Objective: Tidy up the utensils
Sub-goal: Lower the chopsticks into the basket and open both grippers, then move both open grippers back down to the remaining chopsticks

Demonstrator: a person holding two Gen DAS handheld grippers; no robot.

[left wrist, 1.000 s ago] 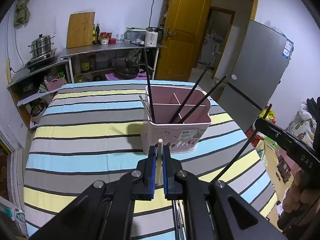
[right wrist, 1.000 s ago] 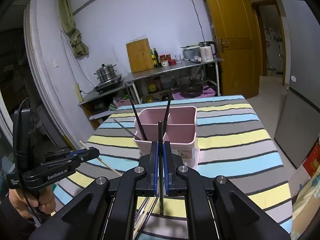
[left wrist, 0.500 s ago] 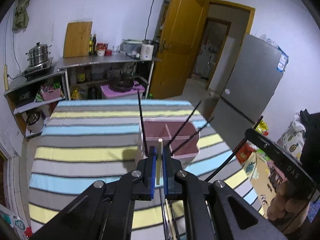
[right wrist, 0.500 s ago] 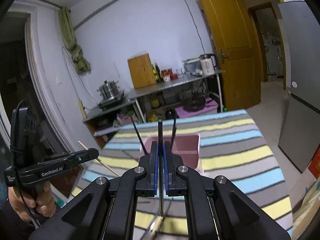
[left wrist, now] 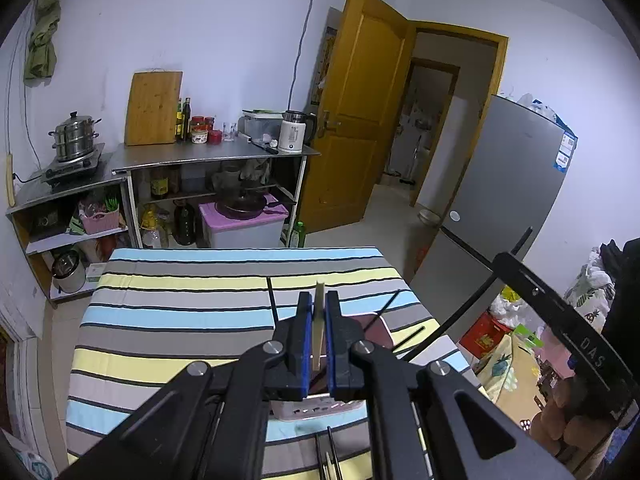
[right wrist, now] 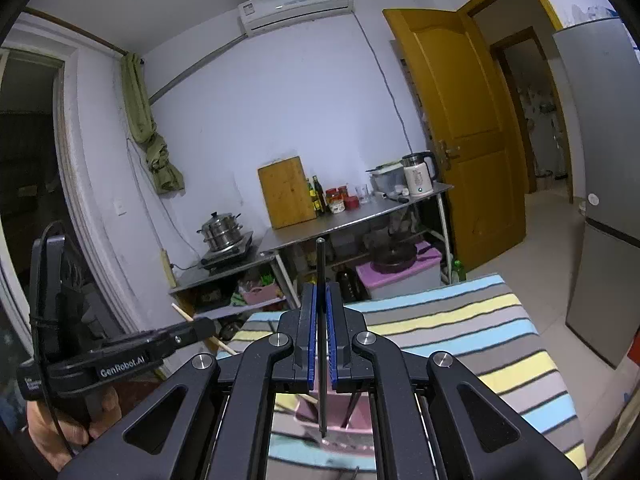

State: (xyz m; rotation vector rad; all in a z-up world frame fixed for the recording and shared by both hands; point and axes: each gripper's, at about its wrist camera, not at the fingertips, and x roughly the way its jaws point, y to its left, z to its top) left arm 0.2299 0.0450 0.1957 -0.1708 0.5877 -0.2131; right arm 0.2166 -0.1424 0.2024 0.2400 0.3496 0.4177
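Two views. From the left wrist, the left hand-held gripper (left wrist: pixel 319 336) is clamped on a pale wooden chopstick (left wrist: pixel 319 320) above the pink utensil holder (left wrist: pixel 370 324) on the striped bench (left wrist: pixel 180 308); loose chopsticks (left wrist: pixel 328 456), probably, lie below. From the right wrist, the right hand-held gripper (right wrist: pixel 320 344) pinches a black chopstick (right wrist: pixel 321 280) upright, tip over the holder.

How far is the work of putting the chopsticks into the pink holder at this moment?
Partly done. Black chopsticks already stand in the pink holder. In hand: the left gripper holds a light wooden chopstick, the right gripper a black chopstick whose tip hangs above the holder. Left: dropping both in; more chopsticks lie on the striped table.
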